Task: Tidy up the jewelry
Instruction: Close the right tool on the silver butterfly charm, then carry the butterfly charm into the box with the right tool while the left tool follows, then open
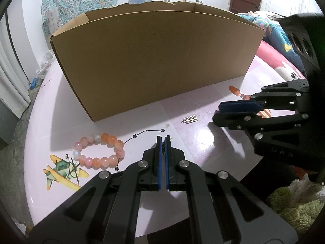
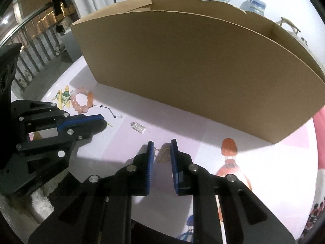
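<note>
In front of the tall brown cardboard box, our right tongs straddle a small gold ornament, pads apart; left tongs are closed.

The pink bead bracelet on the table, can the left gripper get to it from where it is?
Probably yes. The bead bracelet lies in the open on the table, just beside the left gripper, with nothing between them. But its jaws are shut, apparently on a thin dark chain, so it would need freeing first.
</note>
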Demonstrator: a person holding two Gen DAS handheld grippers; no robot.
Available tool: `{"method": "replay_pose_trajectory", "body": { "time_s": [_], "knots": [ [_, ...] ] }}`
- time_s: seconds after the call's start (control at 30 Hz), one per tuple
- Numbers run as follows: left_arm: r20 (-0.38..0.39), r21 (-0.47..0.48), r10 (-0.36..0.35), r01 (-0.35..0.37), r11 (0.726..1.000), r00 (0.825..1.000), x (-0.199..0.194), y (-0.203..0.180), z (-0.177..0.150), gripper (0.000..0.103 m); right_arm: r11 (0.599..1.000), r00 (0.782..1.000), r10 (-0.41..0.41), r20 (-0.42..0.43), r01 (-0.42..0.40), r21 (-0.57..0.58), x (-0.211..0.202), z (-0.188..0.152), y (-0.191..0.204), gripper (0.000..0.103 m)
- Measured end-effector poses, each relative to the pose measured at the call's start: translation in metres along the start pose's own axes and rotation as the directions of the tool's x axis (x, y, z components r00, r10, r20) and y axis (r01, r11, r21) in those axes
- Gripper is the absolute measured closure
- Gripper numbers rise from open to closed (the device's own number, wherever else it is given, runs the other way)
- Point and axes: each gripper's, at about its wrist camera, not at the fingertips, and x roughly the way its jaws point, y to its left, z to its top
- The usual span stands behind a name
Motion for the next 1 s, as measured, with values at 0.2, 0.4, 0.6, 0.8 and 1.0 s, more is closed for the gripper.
{"method": "replay_pose_trajectory", "body": {
  "time_s": [0.2,0.4,0.6,0.8,1.0],
  "knots": [
    [0.001,0.002,0.002,-0.002,1.000,1.000,0.000,0.001,0.000,0.101,1.000,1.000,0.000,0.015,-0.001,0.016,-0.007,-0.005,-0.005,0.086],
    [0.007,-0.004,-0.006,0.006,1.000,1.000,-0.003,0.008,-0.003,0.101,1.000,0.999,0.001,0.039,-0.001,0.021,-0.015,-0.007,-0.004,0.086],
    [0.034,0.007,-0.021,0.020,1.000,0.999,-0.014,0.007,-0.003,0.101,1.000,0.998,-0.001,0.059,-0.001,0.028,-0.025,-0.009,-0.006,0.086],
    [0.051,0.015,-0.023,0.023,1.000,0.998,-0.024,0.005,-0.002,0.101,0.999,0.997,0.000,0.075,-0.003,0.036,-0.033,-0.011,-0.011,0.086],
    [0.075,0.012,-0.034,0.033,0.999,0.997,-0.037,0.005,0.001,0.101,0.999,0.995,0.009,0.096,-0.014,0.047,-0.042,-0.011,-0.014,0.086]
  ]
}}
